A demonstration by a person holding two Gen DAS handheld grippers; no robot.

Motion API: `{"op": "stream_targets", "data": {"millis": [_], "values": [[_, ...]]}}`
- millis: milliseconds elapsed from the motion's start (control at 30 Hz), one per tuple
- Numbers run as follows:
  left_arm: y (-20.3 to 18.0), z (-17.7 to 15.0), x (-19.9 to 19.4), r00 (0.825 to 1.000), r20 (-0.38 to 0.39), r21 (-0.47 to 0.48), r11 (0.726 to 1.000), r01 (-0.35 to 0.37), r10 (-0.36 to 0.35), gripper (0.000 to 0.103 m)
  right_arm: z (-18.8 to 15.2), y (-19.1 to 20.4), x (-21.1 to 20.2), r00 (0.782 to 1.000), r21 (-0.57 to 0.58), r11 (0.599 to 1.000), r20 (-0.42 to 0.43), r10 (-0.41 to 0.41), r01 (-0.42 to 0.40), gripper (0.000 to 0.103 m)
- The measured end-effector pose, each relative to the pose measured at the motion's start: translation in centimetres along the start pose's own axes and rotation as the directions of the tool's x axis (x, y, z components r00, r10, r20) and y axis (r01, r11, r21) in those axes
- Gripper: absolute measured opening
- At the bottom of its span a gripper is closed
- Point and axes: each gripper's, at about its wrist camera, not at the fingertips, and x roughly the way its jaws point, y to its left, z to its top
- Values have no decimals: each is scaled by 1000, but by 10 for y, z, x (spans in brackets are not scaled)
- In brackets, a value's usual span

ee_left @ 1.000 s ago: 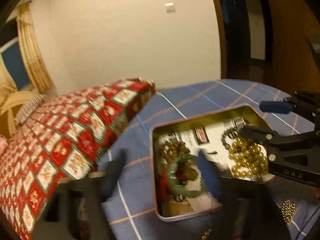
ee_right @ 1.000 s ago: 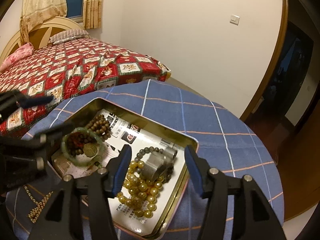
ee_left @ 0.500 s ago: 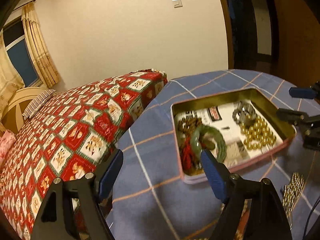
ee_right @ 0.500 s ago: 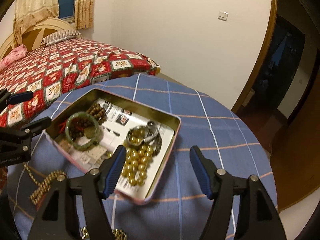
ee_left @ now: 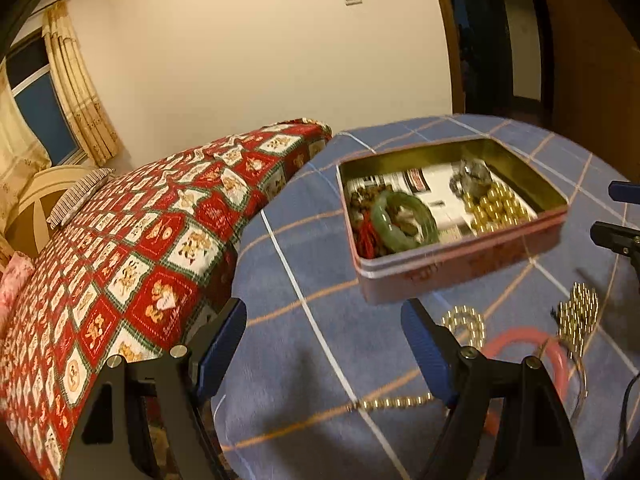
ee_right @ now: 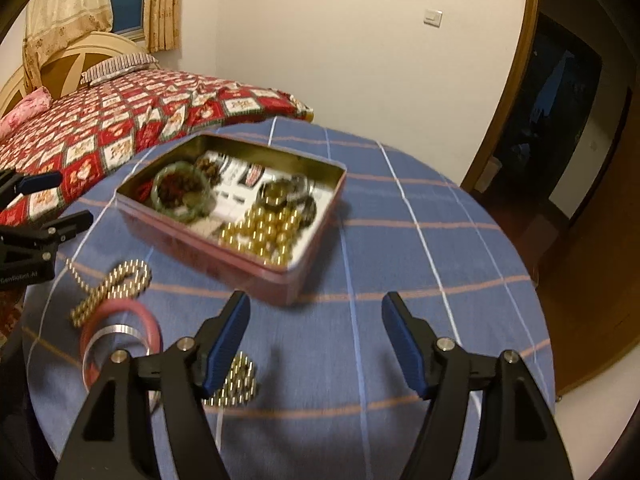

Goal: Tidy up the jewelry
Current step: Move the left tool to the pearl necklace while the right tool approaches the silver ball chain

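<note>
A pink tin box (ee_left: 460, 264) (ee_right: 208, 252) sits on the blue checked tablecloth. It holds a green bangle (ee_left: 404, 220) (ee_right: 180, 194), gold beads (ee_left: 496, 208) (ee_right: 264, 236), dark beads and a metal ring. On the cloth near me lie a pink bangle (ee_right: 120, 324) (ee_left: 528, 352), a silver ring (ee_right: 116, 332), a gold bead chain (ee_right: 116, 284) (ee_left: 580, 316) and a gold bead bracelet (ee_right: 236, 384) (ee_left: 464, 320). My left gripper (ee_left: 324, 356) is open and empty, short of the box. My right gripper (ee_right: 316, 344) is open and empty, also short of it.
The round table (ee_right: 440, 280) ends close on the right, with a wooden doorway (ee_right: 560, 120) beyond. A bed with a red patterned quilt (ee_left: 140, 240) (ee_right: 140, 120) stands against the table's left side.
Both grippers have drawn back from the box towards me and are lower. The loose jewelry on the cloth has come into view. The green bangle lies in the box.
</note>
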Motion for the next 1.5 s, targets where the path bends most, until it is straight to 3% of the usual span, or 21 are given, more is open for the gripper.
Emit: {"op": "stream_targets", "data": {"millis": [333,833,967,1100,1333,1467,1500], "values": [[-23,-14,-11,999,-14,37,999,38,-38,80,-32,12,3,997,7,999,-67,40,-40,72],[-36,-25,4,997,-49,66,996,61,-58,80,-31,37,8,992,-39,994,-83,99,-102,73],[-34,-30,14,997,-74,85,996,32,-26,80,-33,35,14,991,-28,995,-99,89,-92,73],[-21,-30,16,996,-75,44,998,42,-39,80,-34,20,16,993,25,998,-109,54,-51,73],[-19,-28,21,995,-63,20,997,77,-76,79,-34,19,19,988,31,996,-123,93,-89,66],[-20,-27,22,991,-65,35,992,121,-119,59,-34,17,20,983,45,990,-120,140,-136,53],[-21,-27,21,990,-65,39,991,132,-129,41,-34,18,19,983,41,989,-118,143,-139,48]]}}
